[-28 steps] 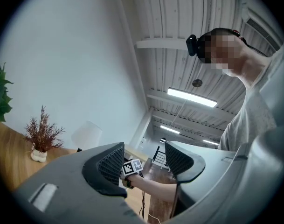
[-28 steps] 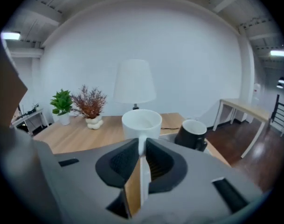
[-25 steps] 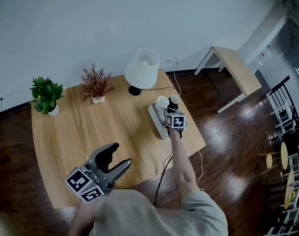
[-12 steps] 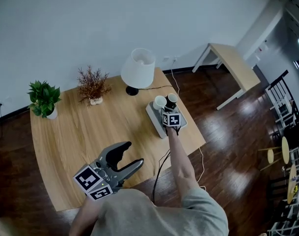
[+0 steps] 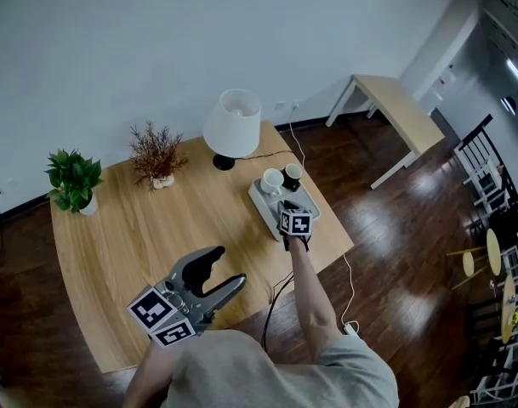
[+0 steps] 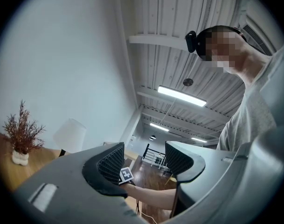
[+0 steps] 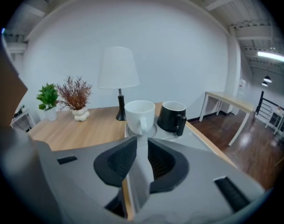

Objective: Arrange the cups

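Observation:
A white cup and a black cup stand side by side at the far end of a grey tray near the table's right edge. In the head view the white cup is left of the black cup on the tray. My right gripper straddles the tray's near rim. Its jaws are opening, with the rim between the pads. It reaches the tray from the near side. My left gripper hangs open and empty near the table's front edge, tilted upward.
A white lamp stands behind the tray, with a dried plant and a green potted plant further left. A cable hangs off the table's front. A second table and chairs stand to the right.
My right gripper has drawn back from beside the cups to the tray's near rim and sunk a little. The left gripper shifted slightly right early on, then kept still. The cups have not moved.

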`<state>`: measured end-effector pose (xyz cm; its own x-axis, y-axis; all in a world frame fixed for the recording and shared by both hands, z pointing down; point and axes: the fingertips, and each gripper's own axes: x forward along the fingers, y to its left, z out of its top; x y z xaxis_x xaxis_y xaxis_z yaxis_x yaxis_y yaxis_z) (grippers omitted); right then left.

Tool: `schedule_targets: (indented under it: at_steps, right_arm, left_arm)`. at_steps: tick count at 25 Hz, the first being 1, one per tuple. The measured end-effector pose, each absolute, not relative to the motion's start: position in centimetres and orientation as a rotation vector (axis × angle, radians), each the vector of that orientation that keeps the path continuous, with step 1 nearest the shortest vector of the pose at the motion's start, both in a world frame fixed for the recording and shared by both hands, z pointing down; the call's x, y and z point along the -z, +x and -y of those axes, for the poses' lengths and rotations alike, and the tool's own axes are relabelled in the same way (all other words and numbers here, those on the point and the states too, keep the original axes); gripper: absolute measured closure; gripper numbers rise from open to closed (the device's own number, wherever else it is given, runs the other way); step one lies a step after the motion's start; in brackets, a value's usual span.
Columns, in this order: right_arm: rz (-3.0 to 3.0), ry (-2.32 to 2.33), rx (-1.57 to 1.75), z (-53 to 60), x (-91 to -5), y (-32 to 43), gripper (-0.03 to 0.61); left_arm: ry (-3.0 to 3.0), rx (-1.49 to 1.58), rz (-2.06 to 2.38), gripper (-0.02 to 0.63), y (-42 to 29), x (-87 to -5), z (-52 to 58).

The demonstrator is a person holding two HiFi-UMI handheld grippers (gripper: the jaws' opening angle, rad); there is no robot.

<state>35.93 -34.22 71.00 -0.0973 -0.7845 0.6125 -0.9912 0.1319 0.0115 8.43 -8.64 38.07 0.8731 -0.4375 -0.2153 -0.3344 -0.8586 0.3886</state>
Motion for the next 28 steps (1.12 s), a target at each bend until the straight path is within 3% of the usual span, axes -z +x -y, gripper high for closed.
schedule_targets:
  at_steps: [2, 5, 8, 11, 17, 28]
  right_arm:
    - [2.094, 1.654, -0.593, 32.0, -68.8, 32.3, 0.492]
    - [2.538, 1.346, -0.592, 26.6, -62.6, 20.4, 0.541]
    - [2.951, 0.962, -0.581, 20.6, -54.1, 8.7, 0.541]
    - [3.185, 0.737, -0.504, 17.6, -46.1, 2.1, 0.541]
    - [3.35, 0.407, -0.22, 12.7, -36.9, -5.8, 0.541]
    - [3.362, 0.144, 0.068, 6.3, -32.7, -13.3, 0.541]
  left_arm:
    - [2.701, 0.432, 0.585, 0.347, 8.1, -38.0, 8.6]
    - [2.693, 0.444, 0.628, 0.347, 6.7, -38.1, 8.9]
    - [2.678, 0.472, 0.725, 0.346, 3.9, -38.0, 9.4]
    - [2.666, 0.515, 0.853, 0.345, 0.1, -37.3, 9.6]
    - [2.653, 0.556, 1.129, 0.346, -7.6, -35.5, 8.2]
    - [2.61, 0.701, 1.386, 0.347, -16.4, -32.6, 4.4]
